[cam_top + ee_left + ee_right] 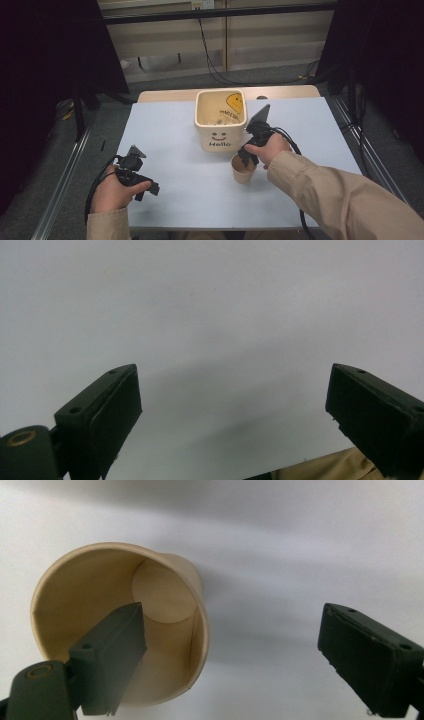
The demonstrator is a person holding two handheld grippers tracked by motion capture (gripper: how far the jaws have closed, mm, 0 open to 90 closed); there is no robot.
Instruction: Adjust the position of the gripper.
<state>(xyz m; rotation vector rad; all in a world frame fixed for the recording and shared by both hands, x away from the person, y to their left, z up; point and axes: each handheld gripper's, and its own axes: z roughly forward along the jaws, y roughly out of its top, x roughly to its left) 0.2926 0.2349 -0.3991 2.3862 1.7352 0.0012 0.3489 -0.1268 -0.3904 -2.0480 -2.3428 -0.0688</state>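
Your table (165, 150), covered in pale blue-grey, gives you wide bare room on the near left and in the near middle. On the right side your sleeve (340, 195) takes up most of that room, and the table edge runs just beyond it. At the far middle stands the square cream bin (220, 122) with "Hello" and a smiling face on its near wall. It is the one big obstacle, so keep any lift clear of its near rim.

The paper cup (120, 645) stands upright near the middle of the table, just in front of the bin's near right corner and apart from it. Your right hand-held gripper (230, 650) is wide open over it, with one jaw dipped inside the cup's mouth and the other well outside the wall. I judge the step to be a grasp on that wall. Bring the outer jaw in squarely against the wall and close gently, since thin paper will likely crumple or tip under a hard pinch. Lift straight up before you carry the cup anywhere.

Your left hand-held gripper (230, 405) is also open, holding nothing. It sits low over bare table at the near left, well apart from the cup, so it is free to steady things if needed.
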